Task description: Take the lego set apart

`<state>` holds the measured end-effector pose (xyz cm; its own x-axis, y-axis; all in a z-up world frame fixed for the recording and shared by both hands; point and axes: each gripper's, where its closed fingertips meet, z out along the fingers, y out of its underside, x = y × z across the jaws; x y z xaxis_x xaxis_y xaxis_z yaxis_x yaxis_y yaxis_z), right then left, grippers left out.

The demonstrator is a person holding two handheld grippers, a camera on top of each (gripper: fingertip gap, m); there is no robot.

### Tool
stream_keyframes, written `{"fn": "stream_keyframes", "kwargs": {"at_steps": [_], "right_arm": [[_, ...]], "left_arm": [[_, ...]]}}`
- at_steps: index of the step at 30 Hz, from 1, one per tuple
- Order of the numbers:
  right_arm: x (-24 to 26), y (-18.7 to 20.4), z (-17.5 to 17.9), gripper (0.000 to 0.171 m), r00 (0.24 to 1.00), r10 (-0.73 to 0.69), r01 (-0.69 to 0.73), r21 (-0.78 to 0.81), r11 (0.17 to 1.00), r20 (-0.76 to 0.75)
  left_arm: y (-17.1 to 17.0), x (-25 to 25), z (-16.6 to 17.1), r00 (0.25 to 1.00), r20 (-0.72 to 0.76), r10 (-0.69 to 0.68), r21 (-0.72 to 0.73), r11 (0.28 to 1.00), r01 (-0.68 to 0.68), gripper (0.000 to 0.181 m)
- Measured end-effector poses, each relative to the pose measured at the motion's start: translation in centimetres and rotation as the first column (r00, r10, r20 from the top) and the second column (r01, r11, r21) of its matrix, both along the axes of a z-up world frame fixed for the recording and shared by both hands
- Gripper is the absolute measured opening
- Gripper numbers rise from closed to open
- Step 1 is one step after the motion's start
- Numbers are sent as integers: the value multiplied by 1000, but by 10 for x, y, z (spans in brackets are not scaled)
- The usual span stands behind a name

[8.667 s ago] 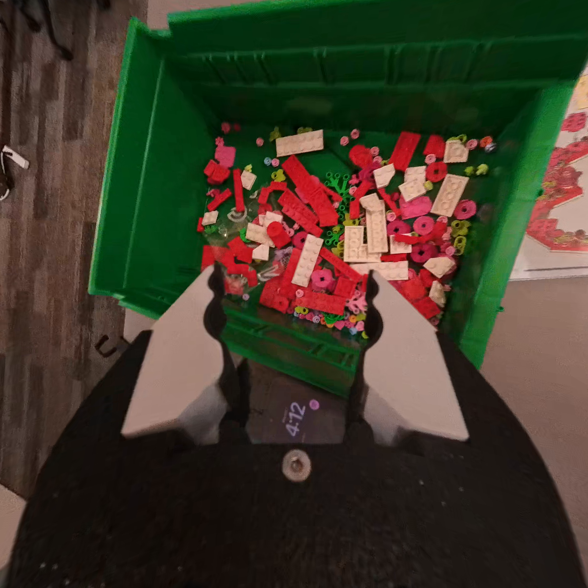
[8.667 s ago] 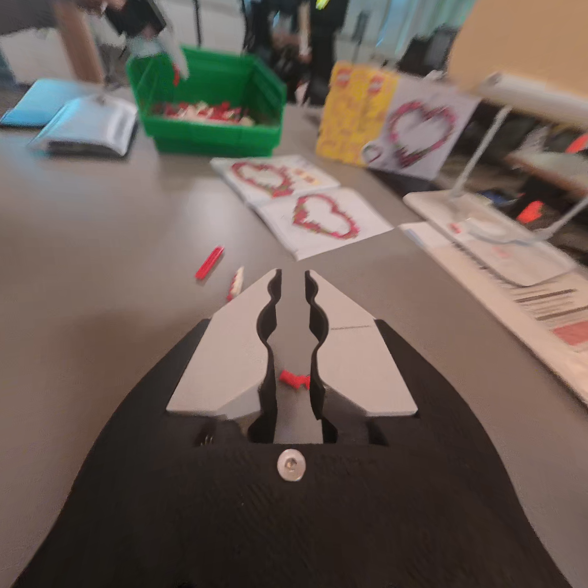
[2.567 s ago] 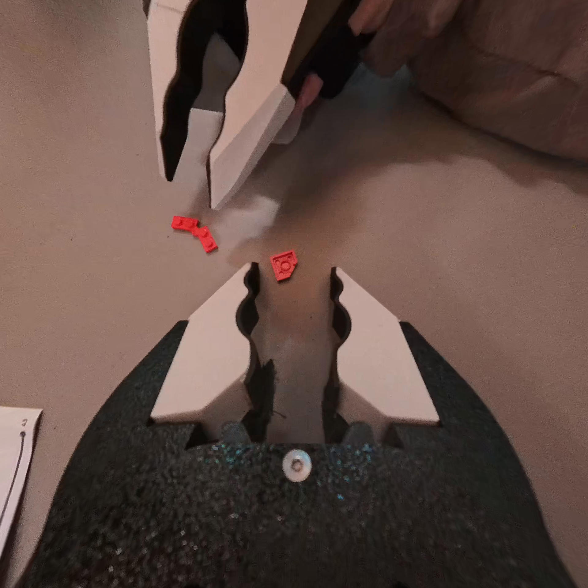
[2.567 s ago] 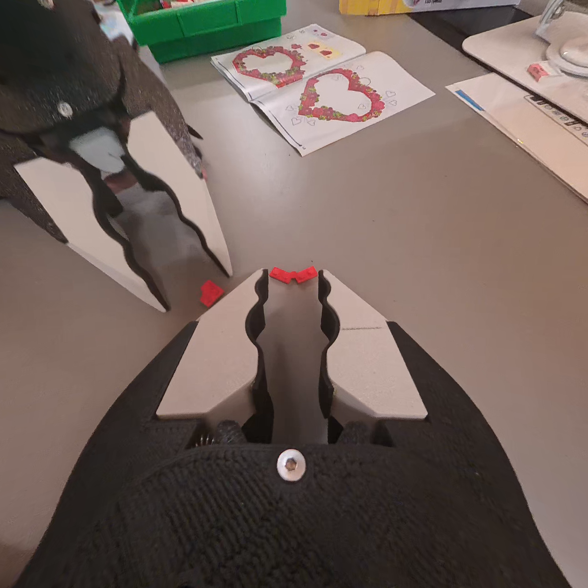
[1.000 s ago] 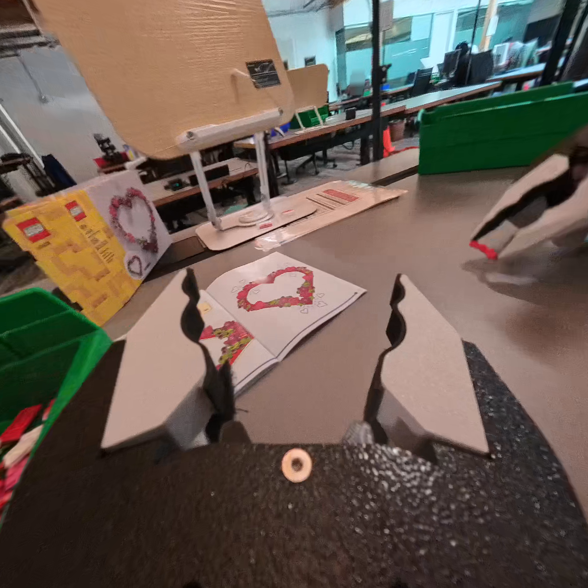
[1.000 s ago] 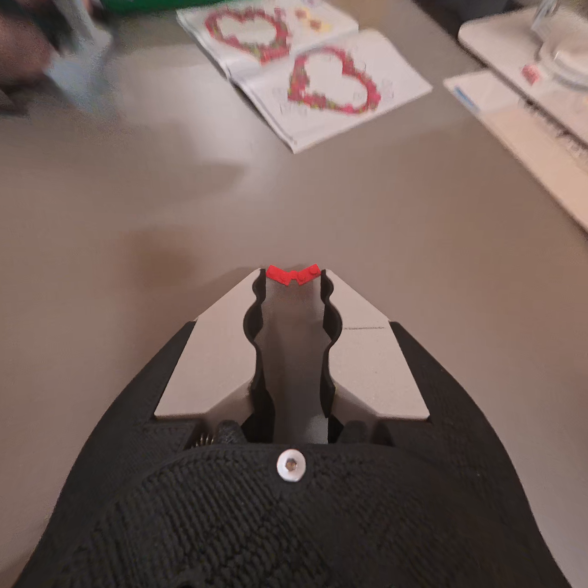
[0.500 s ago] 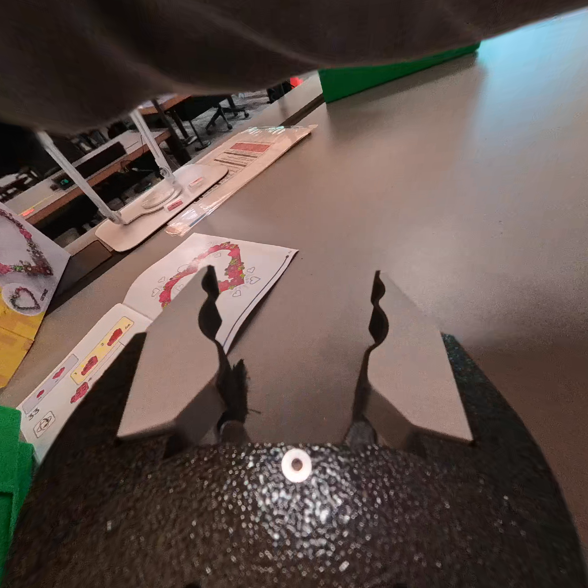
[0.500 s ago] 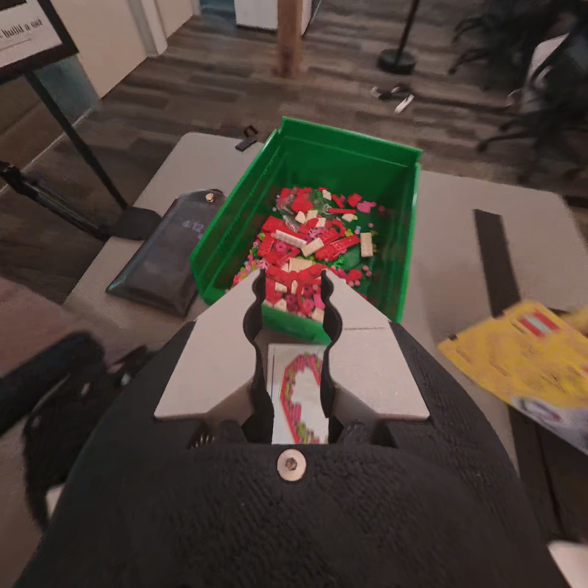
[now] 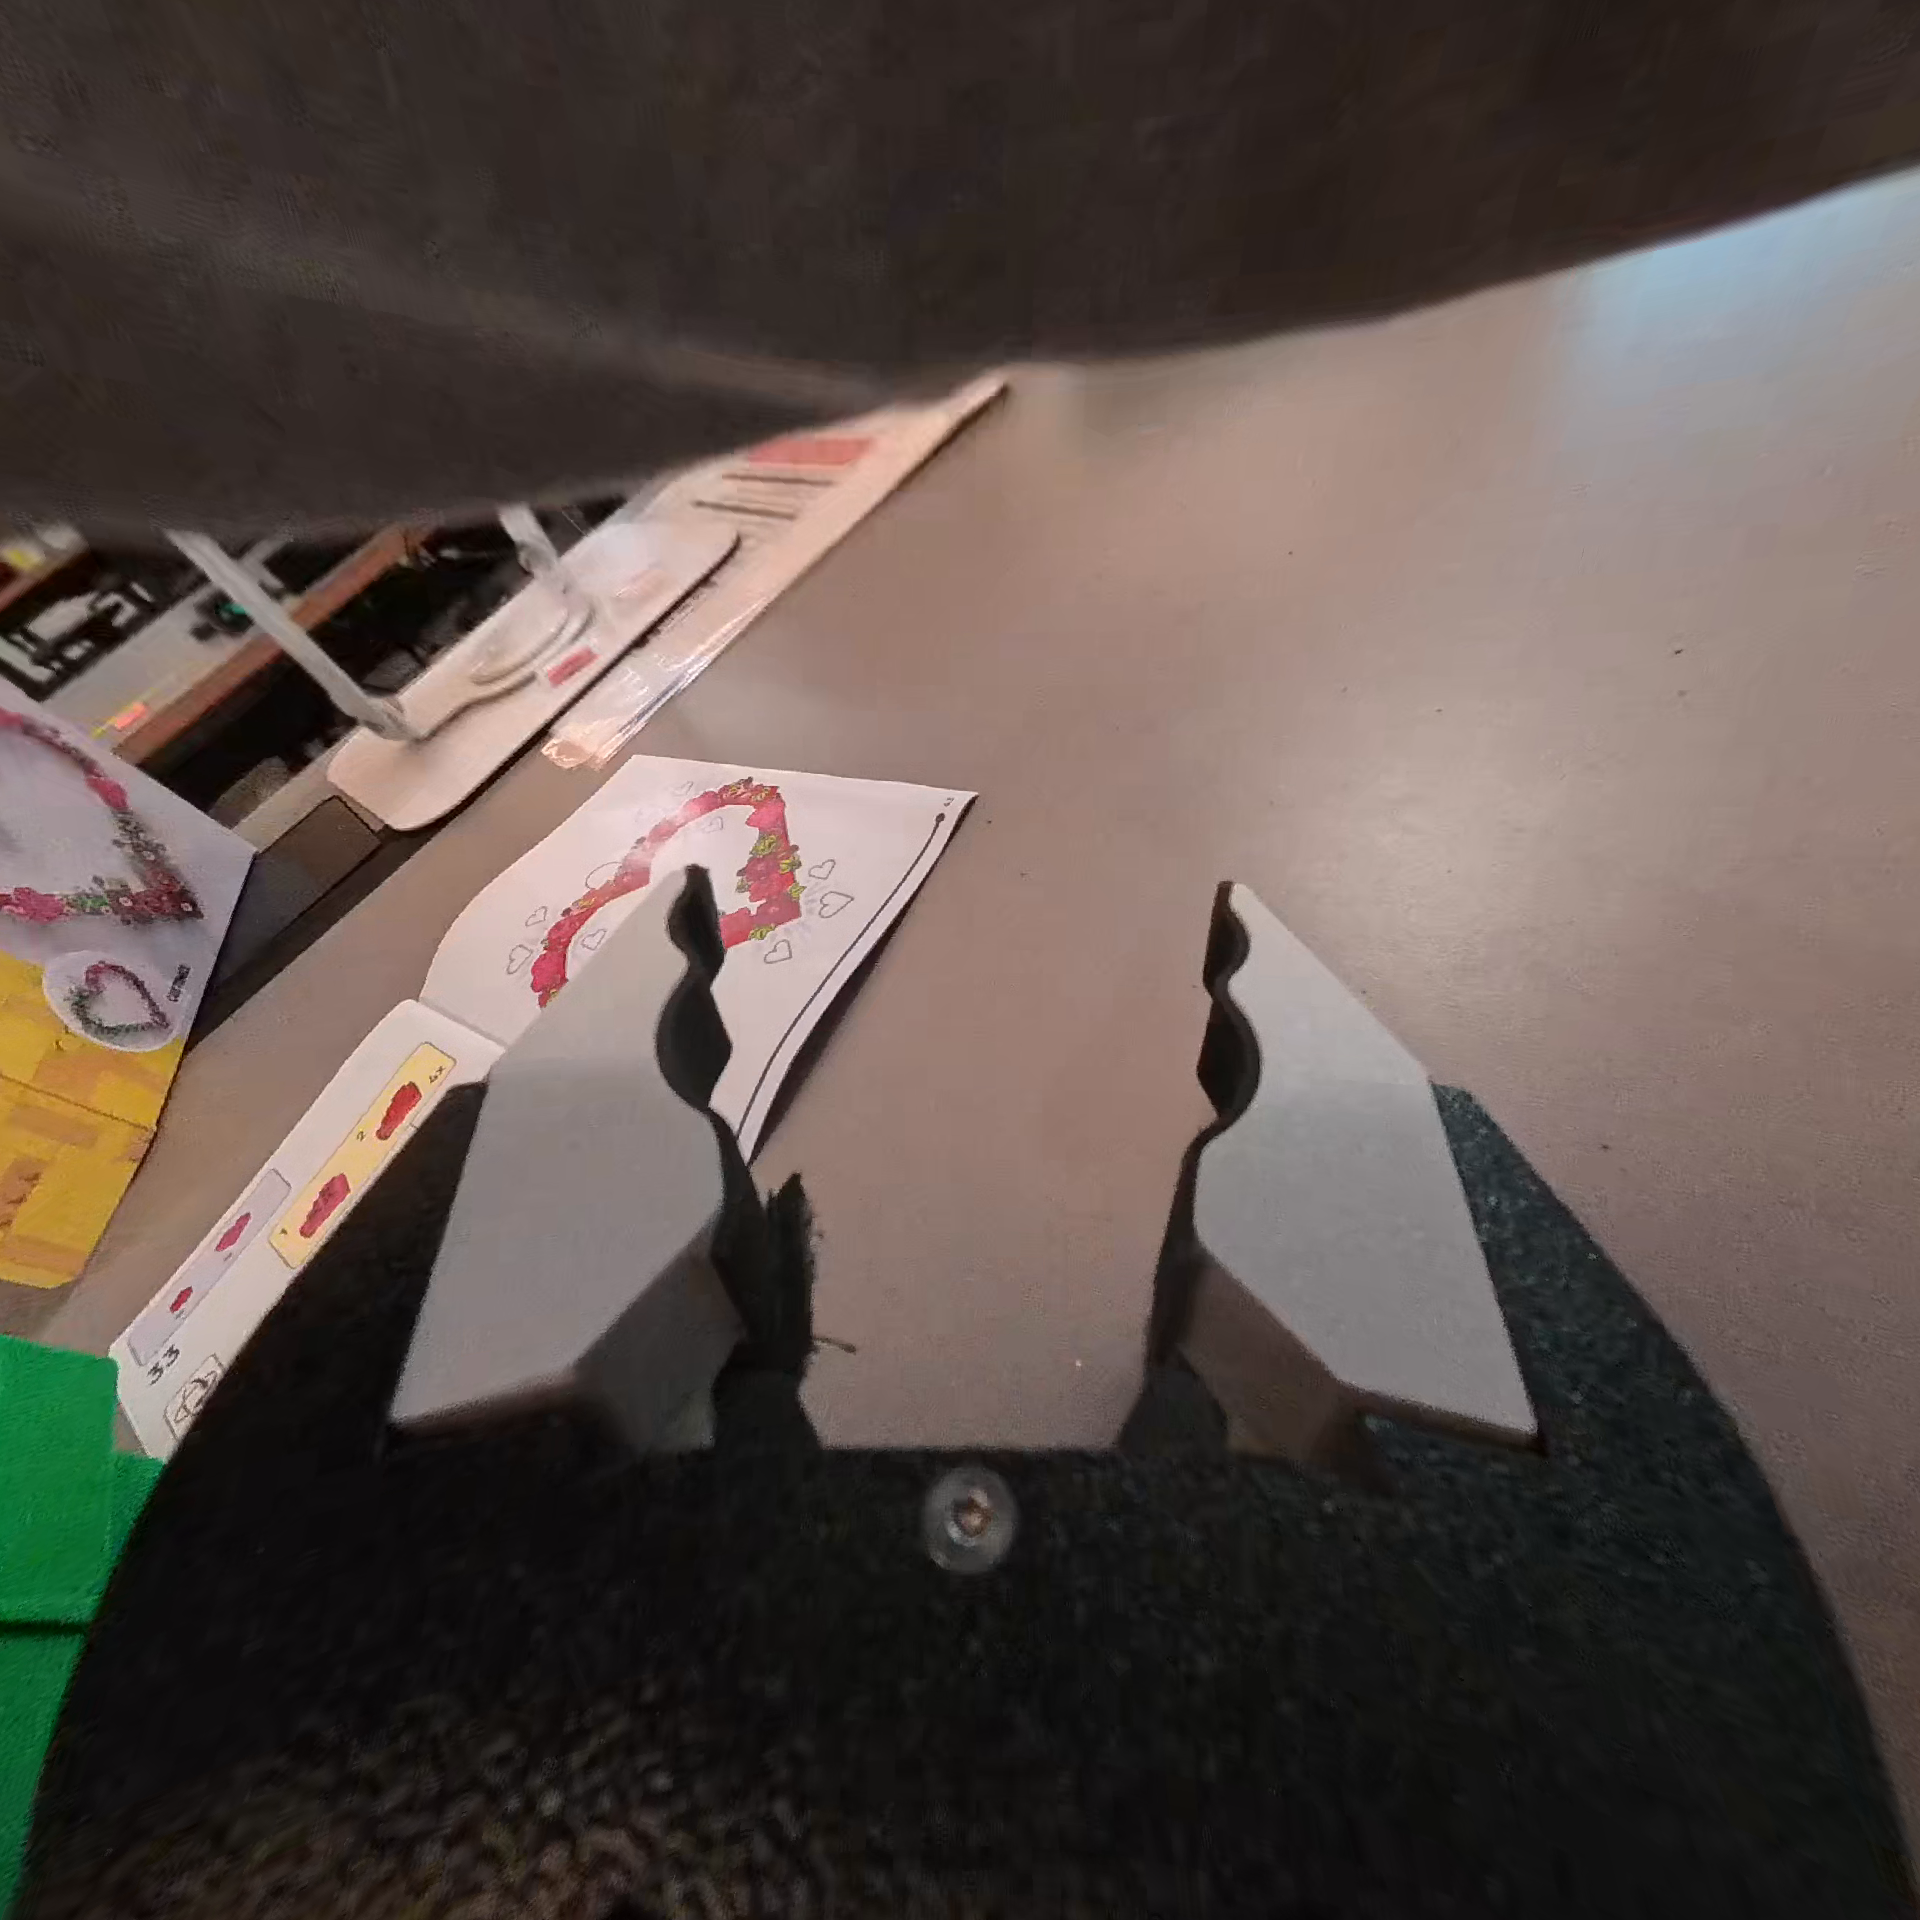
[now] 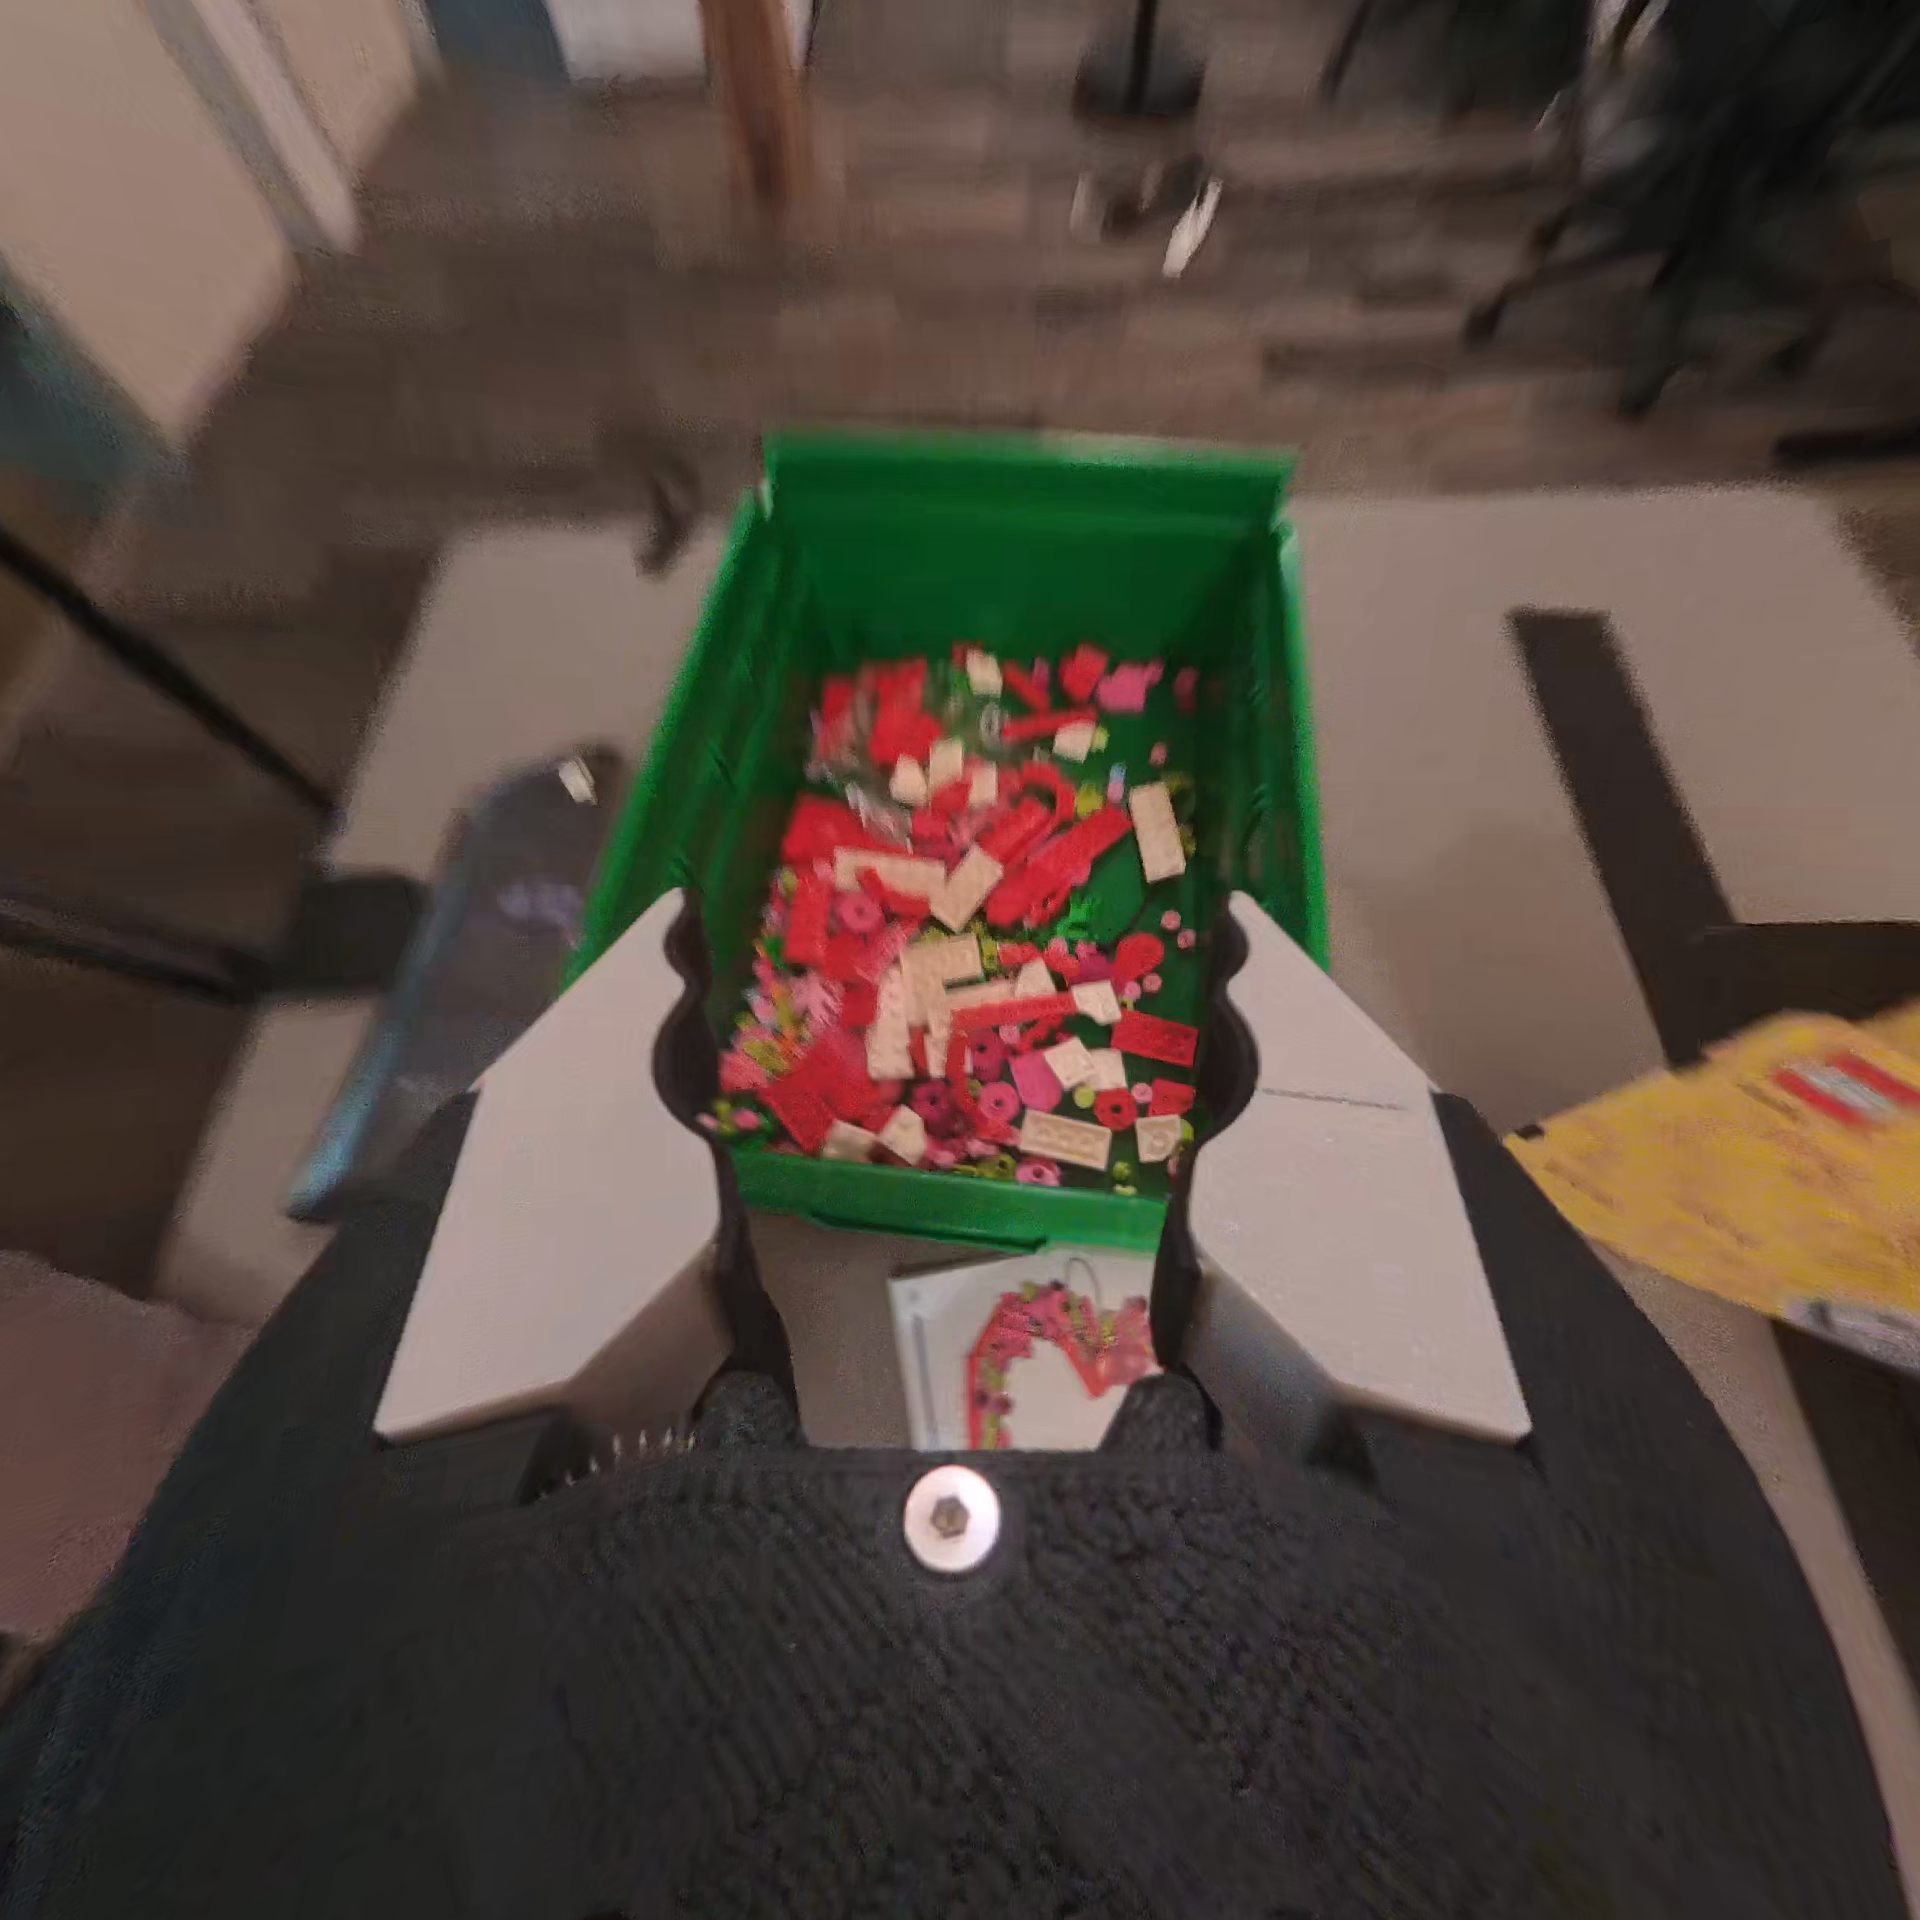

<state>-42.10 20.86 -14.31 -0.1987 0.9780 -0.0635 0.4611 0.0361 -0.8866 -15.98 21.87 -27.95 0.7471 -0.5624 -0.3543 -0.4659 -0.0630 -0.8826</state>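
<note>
Bin (image 10: 1023, 530) lengthwise beyond parted jaws.

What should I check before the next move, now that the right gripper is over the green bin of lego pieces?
1. Right gripper open and empty: ok.
2. Left gripper open and empty: ok.
3. Right gripper lined up over the green bin: ok.
4. Loose pieces lying inside the bin, none on its rim: ok.
5. Any piece left on the table to take apart: cannot tell; none shows, but a dark sleeve blocks the top of the left view.
6. Booklet clear of the left gripper's path: not ok.
</note>
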Motion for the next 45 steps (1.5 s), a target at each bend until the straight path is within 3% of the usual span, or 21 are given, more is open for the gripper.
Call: {"fn": "stream_keyframes", "kwargs": {"at_steps": [1, 4, 7, 13, 18, 22, 26, 30, 37, 45], "right_arm": [[24, 6, 21, 89, 994, -51, 46, -52, 998, -94], [123, 21, 50, 79, 934, -207, 186, -97, 978, -290], [236, 28, 24, 78, 851, -380, 407, -2, 914, -363], [436, 8, -41, 78, 608, -652, 760, 95, 643, -453], [544, -2, -88, 89, 464, -776, 885, 255, 389, -428], [567, 10, -92, 109, 424, -774, 897, 336, 288, -469], [555, 25, -81, 126, 422, -707, 892, 399, 212, -567], [531, 26, -73, 137, 465, -640, 871, 445, 208, -611], [508, 14, -72, 135, 554, -560, 820, 518, 242, -616], [510, 12, -71, 133, 535, -572, 840, 466, 278, -622]], "left_arm": [[0, 0, 0, 1000, 1, 1, 0, 1000, -1, 92], [0, -2, 4, 1000, 22, 6, 13, 1000, -6, 92], [2, -4, 7, 999, 43, 10, 29, 1000, -11, 92], [6, -3, 29, 999, 33, -10, 229, 973, 2, 96], [7, -9, 51, 997, 73, 16, 360, 932, -41, 115], [9, -25, 71, 980, 192, 53, 439, 888, -134, 156], [5, -43, 91, 959, 271, 82, 508, 834, -215, 157], [-2, -47, 104, 958, 275, 83, 581, 780, -234, 158], [5, -39, 95, 969, 223, 104, 567, 795, -216, 158], [4, -35, 92, 973, 212, 90, 558, 806, -196, 157]]}}
